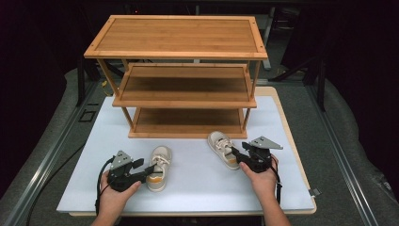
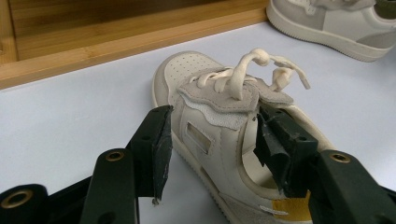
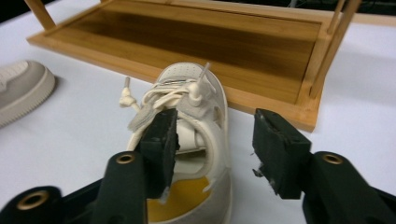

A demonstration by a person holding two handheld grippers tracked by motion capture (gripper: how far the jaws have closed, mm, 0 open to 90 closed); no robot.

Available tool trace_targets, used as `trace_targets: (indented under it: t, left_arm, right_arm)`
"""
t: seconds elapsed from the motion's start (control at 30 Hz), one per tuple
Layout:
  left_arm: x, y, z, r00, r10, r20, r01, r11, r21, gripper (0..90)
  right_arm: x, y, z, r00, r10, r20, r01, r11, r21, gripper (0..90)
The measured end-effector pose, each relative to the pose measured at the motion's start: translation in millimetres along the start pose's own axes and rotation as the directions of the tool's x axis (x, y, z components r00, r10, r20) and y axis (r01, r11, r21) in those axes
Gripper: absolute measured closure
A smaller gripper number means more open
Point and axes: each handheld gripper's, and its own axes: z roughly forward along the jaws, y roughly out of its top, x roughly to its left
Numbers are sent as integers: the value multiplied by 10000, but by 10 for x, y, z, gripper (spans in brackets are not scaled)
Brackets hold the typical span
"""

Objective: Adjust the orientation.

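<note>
Two small shoes lie on the table (image 1: 197, 188) before the rack (image 1: 188, 129). Both my jaws stand wide, each straddling one side wall: left shoe (image 2: 219, 140), right shoe (image 3: 196, 154). Light, soft, floppy; I'd pinch the stiffer collar.

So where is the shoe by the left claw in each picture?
High view: the left shoe lies low and left of middle, on the white mat.
Left gripper view: it sits in the middle, with one side wall between the open jaws.
Right gripper view: its toe peeks in at the left edge.
Shared landmark: the wooden rack's bottom shelf.
</note>
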Motion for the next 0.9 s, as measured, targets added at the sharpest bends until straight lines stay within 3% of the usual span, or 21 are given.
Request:
trace_targets:
  t: [0.13,0.27,0.47,0.67,0.73,0.83,0.9]
  left_arm:
    - [-2,0,12,10000,35,86,-35,10000,70,457]
    - [-12,-2,26,9998,-24,208,22,10000,80,453]
    - [-5,-11,40,9996,-52,260,48,9999,143,443]
    - [40,-24,95,9938,-764,809,742,9968,301,468]
    - [47,-25,115,9928,-885,806,860,9957,335,478]
    - [49,-14,127,9949,-813,594,787,9959,448,549]
    - [59,2,129,9920,-1019,751,985,9940,484,574]
  right_arm:
    - [47,71,80,9972,-742,110,736,9962,476,558]
    - [65,98,185,9929,-1176,185,1151,9880,1026,594]
    - [41,91,258,9963,-857,24,847,9883,1269,641]
    - [59,89,250,9979,-648,40,638,9906,1208,663]
    - [75,89,240,9983,-589,-11,586,9907,1226,670]
    - [134,82,214,9983,-581,-33,580,9880,1430,678]
    - [189,68,191,9986,-529,48,516,9872,1507,683]
